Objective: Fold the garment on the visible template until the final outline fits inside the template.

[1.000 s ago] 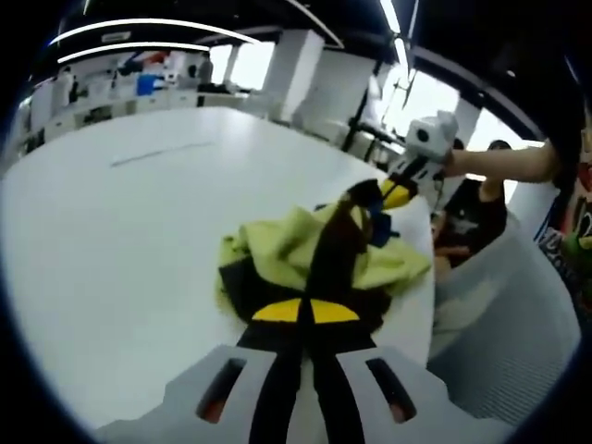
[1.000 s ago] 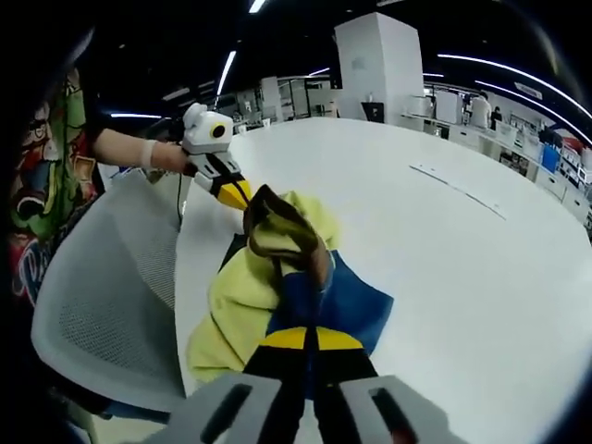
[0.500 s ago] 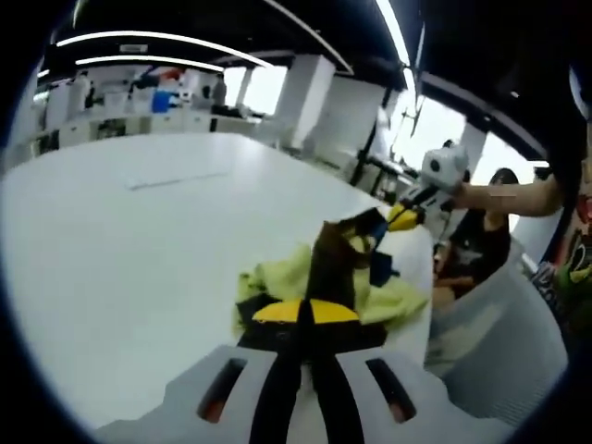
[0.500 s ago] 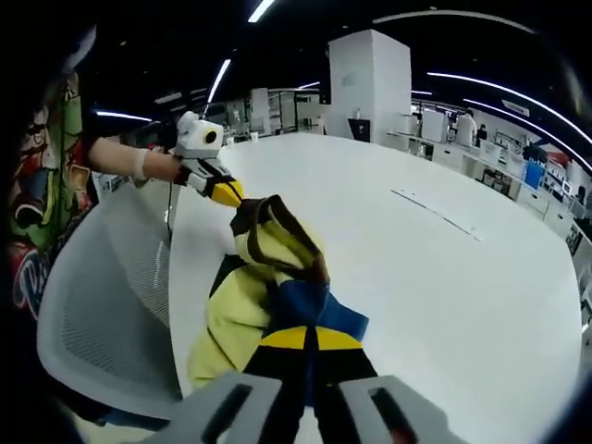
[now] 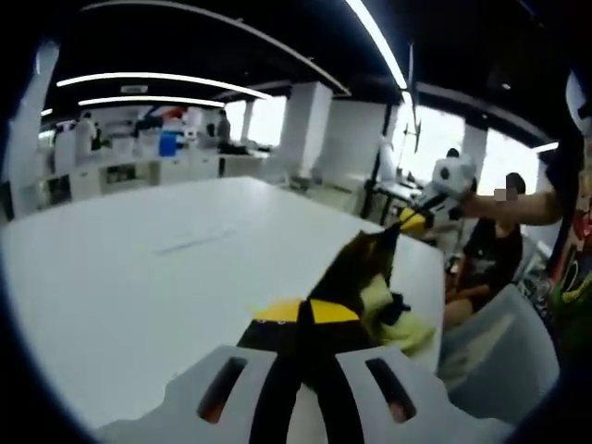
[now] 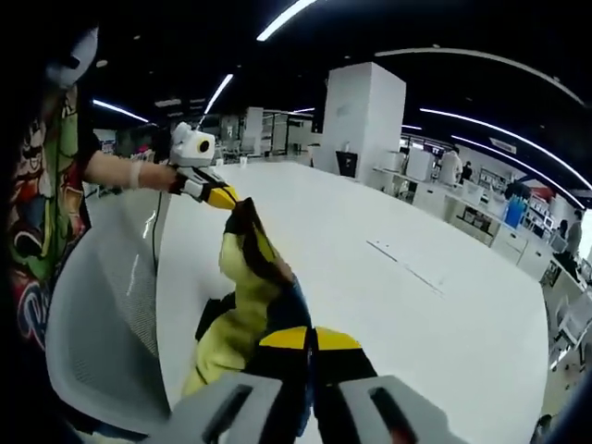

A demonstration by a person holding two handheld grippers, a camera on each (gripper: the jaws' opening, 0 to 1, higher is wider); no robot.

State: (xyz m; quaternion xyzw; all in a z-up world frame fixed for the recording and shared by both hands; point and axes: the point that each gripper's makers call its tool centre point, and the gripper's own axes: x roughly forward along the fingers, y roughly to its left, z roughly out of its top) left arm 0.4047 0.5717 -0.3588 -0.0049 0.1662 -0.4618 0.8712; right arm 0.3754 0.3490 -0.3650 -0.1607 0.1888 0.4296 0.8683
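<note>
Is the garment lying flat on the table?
No, the garment hangs stretched between both closed grippers, lifted above the table.

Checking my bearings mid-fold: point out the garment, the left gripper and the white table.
garment [image 6: 242, 294], right gripper view, on its hanging yellow fabric.
left gripper [image 6: 225, 197], right gripper view, at its yellow tips pinching the cloth.
white table [image 5: 120, 277], left gripper view, on bare tabletop.
</note>
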